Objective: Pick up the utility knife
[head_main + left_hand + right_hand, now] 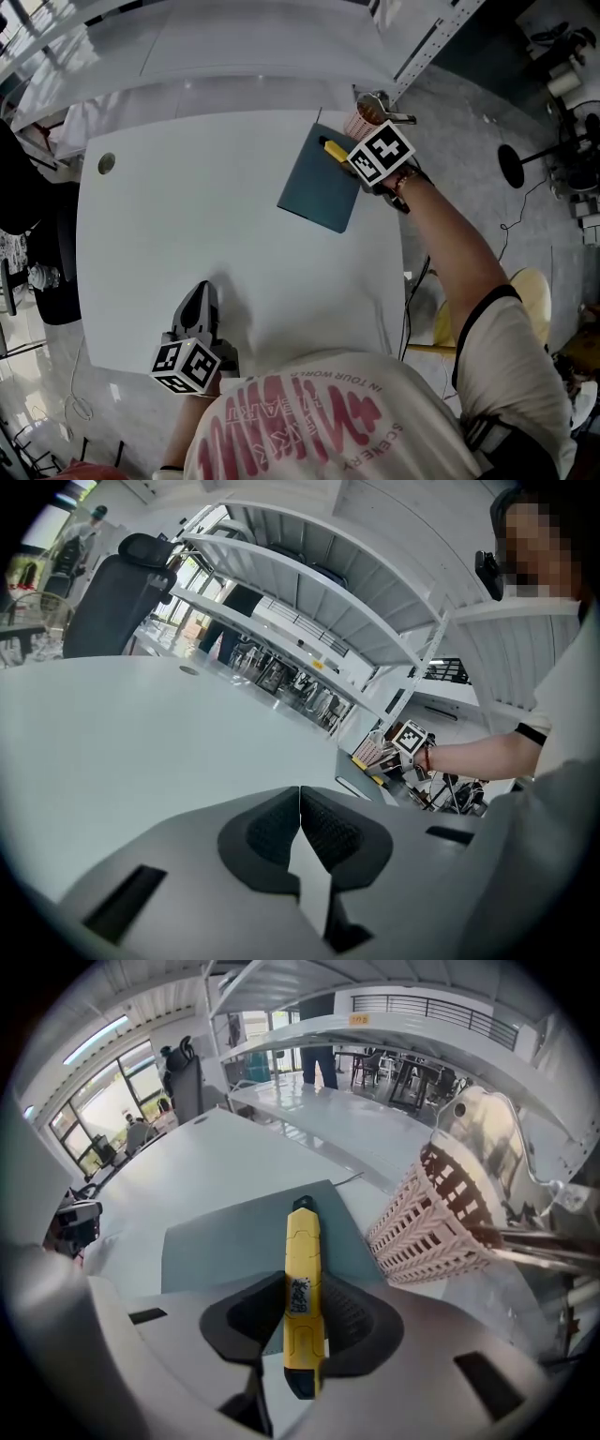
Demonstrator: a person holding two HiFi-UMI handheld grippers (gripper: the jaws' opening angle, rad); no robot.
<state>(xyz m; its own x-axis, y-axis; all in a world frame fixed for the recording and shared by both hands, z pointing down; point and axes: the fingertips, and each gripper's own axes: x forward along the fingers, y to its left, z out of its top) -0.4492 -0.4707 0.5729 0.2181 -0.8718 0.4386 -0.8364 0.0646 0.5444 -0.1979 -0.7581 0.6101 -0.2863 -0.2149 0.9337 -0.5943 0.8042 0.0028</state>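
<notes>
The right arm reaches out straight, and the right gripper (302,1324) tips steeply down over the teal mat (220,1241). Its fingers (246,1321) seem clamped on the yellow utility knife (303,1255) at the mat's far corner. The left gripper (300,829) sits low over the worktop (187,225), well apart from the mat, fingers together and empty.

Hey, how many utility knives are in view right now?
1. The yellow utility knife sits between the right gripper's jaws, over the dark mat. The basket beside it may hide more.
</notes>
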